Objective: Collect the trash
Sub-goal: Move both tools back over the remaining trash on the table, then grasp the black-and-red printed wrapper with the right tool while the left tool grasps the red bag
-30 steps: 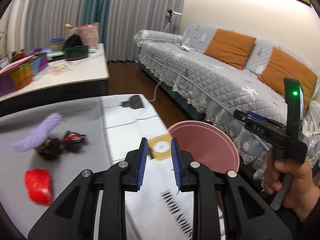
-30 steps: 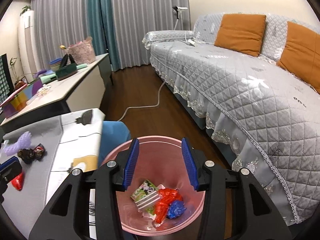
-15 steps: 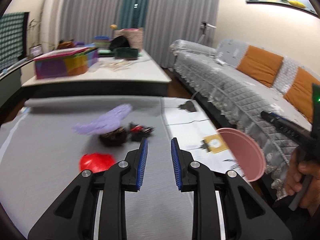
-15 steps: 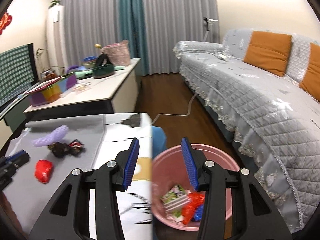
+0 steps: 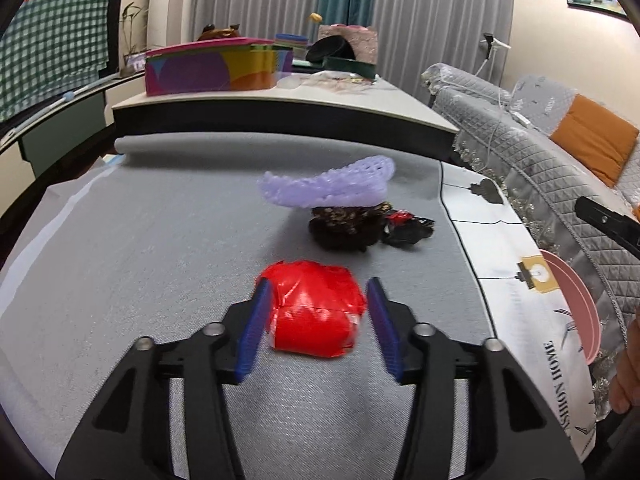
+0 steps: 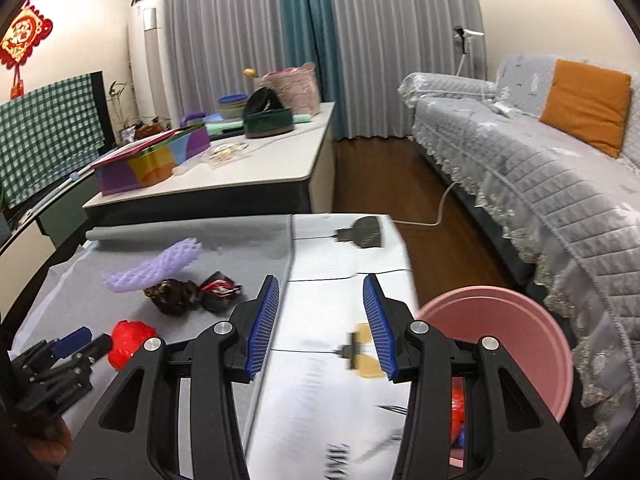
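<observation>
- While the red crumpled wrapper (image 5: 314, 310) lies on the grey mat (image 5: 140, 248), it is framed between the blue pads (image 5: 252, 336) of the left gripper (image 5: 318, 326); the jaws are spread wide, one pad on each side, and contact with the wrapper cannot be confirmed
- From the right wrist view the same wrapper (image 6: 130, 340) is seen just ahead of the left gripper (image 6: 86, 342), near the mat's close edge
- Further back on the mat, a dark brown crumpled wrapper (image 5: 346, 226) is noted, with a black and red wrapper (image 5: 406, 224) touching it on the right
- A lilac foam net (image 5: 332, 186) is seen resting on top of the brown wrapper, tilted up toward the right
- The right gripper (image 6: 320, 328) is held above the white printed cloth (image 6: 344, 264), jaws spread, nothing between the pads
- A pink bin (image 6: 508, 344) is seen beside the table's right edge, below the right gripper's right finger; red and blue scraps (image 6: 459, 412) are visible inside it
- The bin's rim (image 5: 576, 300) is also caught at the right of the left wrist view
- A grey quilted sofa (image 6: 540, 184) with an orange cushion (image 6: 584, 104) is recorded beyond the bin
</observation>
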Tool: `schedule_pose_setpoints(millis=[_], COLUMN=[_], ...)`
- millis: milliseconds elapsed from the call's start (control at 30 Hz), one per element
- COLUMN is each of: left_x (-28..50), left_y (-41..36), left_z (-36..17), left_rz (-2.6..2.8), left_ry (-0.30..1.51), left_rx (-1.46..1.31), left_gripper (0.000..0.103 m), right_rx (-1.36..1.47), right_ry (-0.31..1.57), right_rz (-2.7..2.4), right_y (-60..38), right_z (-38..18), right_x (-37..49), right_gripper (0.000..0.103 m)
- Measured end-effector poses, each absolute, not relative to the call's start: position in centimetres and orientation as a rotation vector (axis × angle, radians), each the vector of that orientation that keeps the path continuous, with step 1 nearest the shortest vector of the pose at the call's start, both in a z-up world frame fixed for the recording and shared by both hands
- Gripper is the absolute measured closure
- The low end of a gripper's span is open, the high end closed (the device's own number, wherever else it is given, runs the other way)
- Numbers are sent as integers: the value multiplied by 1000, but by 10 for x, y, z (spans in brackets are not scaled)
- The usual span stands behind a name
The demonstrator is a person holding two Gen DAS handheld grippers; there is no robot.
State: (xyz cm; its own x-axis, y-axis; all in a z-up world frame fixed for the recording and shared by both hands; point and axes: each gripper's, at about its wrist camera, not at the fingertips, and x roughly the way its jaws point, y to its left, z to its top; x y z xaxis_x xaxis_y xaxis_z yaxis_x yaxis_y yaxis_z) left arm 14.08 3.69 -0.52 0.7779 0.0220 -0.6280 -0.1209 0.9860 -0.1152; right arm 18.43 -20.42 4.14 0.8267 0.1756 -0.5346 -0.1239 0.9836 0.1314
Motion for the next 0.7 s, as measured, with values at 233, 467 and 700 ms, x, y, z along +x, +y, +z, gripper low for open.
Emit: schedule_pose_setpoints(millis=[233,467,700], left_x=[156,168,173], left_y=[38,33,34], left_z=[-19,-31,-34], left_rz=[84,82,100], left_ry=[722,781,797], left_rx=[-169,-164,-160], left_gripper=[36,32,29], right_rx=[88,92,58], right_ry=[620,679,743], right_rz=[225,275,312], right_y=[-163,-131,-107], right_z=[18,-2,-21], right_x=[212,248,280], right_gripper=[58,45,41])
